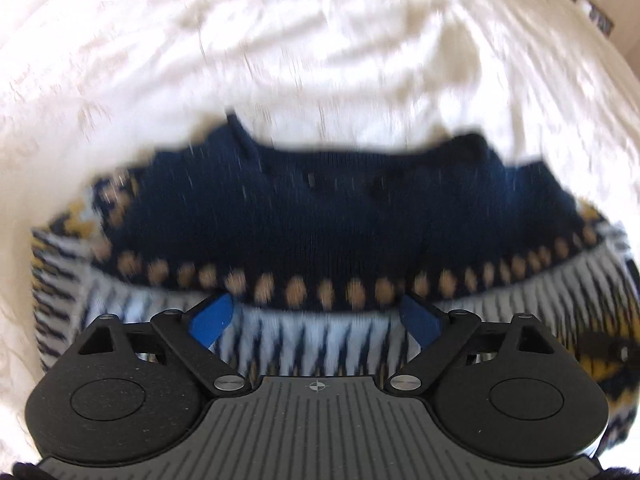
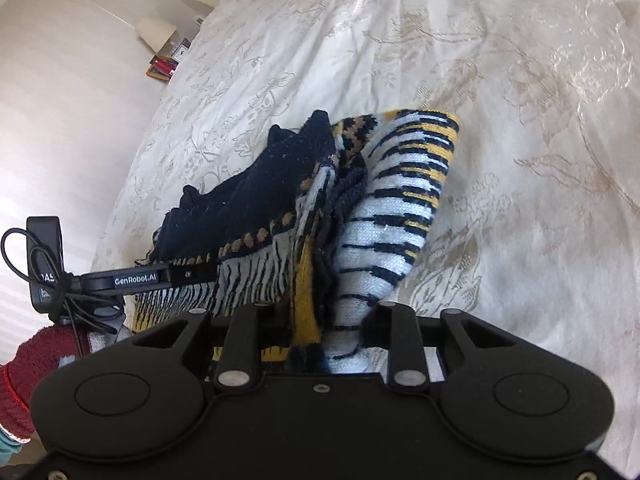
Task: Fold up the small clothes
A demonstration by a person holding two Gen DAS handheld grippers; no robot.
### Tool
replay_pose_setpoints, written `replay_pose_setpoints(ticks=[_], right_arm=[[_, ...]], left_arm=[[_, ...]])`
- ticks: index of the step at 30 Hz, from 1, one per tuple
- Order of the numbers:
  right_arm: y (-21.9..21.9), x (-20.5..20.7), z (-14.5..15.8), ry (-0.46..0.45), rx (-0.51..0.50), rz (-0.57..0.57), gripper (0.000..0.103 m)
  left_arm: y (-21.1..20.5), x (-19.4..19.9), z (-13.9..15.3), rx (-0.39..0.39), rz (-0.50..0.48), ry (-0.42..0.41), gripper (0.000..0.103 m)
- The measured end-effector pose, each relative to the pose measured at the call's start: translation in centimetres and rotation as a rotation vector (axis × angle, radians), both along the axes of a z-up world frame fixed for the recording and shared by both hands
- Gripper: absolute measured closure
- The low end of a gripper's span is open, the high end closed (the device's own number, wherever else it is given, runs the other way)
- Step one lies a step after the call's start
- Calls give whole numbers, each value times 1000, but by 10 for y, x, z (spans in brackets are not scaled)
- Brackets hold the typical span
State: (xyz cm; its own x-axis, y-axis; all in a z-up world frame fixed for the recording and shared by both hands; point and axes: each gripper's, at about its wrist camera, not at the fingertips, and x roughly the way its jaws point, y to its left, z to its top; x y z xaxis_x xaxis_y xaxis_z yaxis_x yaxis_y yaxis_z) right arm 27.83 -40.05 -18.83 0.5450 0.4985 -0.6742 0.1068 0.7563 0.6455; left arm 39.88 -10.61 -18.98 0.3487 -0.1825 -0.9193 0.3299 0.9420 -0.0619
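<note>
Our right gripper (image 2: 320, 320) pinches a bunched edge of the small knitted sweater (image 2: 304, 208), several layers of navy, white-striped and yellow knit crammed between its narrowed jaws and standing up off the bed in a ridge; our left gripper (image 1: 318, 316) has its blue pads (image 1: 212, 318) spread wide, and although the striped hem lies between them we cannot see them pressing on it. The sweater lies on the bed, its navy body stretched out ahead of the left gripper with a row of tan dots along the pattern band. We judge the main risk to be an uneven lift: with only one side truly clamped, raising both hands could let the left corner slide out, so the fold would come down skewed or the garment would swing from the right gripper alone. The thick wad in the right jaws may also hold more layers than we want, dragging the under layer along and rumpling the fold. The knit is soft and stretchy, so a hard pull could distort it, and the left wrist view is blurred, which makes the hem hard to judge. Under it all lies a white bedspread (image 2: 500, 100) with a pale gold floral weave, creased and slightly glossy. Beyond the bed's edge stand a cream wall, a lamp (image 2: 156, 34) and some red things (image 2: 162, 67) we cannot make out.
</note>
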Motion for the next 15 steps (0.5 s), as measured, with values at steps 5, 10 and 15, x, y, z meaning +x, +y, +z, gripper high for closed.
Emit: replay_pose_setpoints(ticks=[5, 10, 15], right_arm=[[7, -3, 17, 6, -15, -16, 65], [17, 1, 31, 18, -37, -27, 66], [35, 5, 51, 15, -72, -13, 66]], left_arm=[[-12, 32, -20, 88, -8, 10, 9], [-13, 37, -10, 90, -62, 1, 17], [31, 14, 27, -20, -9, -23, 24]])
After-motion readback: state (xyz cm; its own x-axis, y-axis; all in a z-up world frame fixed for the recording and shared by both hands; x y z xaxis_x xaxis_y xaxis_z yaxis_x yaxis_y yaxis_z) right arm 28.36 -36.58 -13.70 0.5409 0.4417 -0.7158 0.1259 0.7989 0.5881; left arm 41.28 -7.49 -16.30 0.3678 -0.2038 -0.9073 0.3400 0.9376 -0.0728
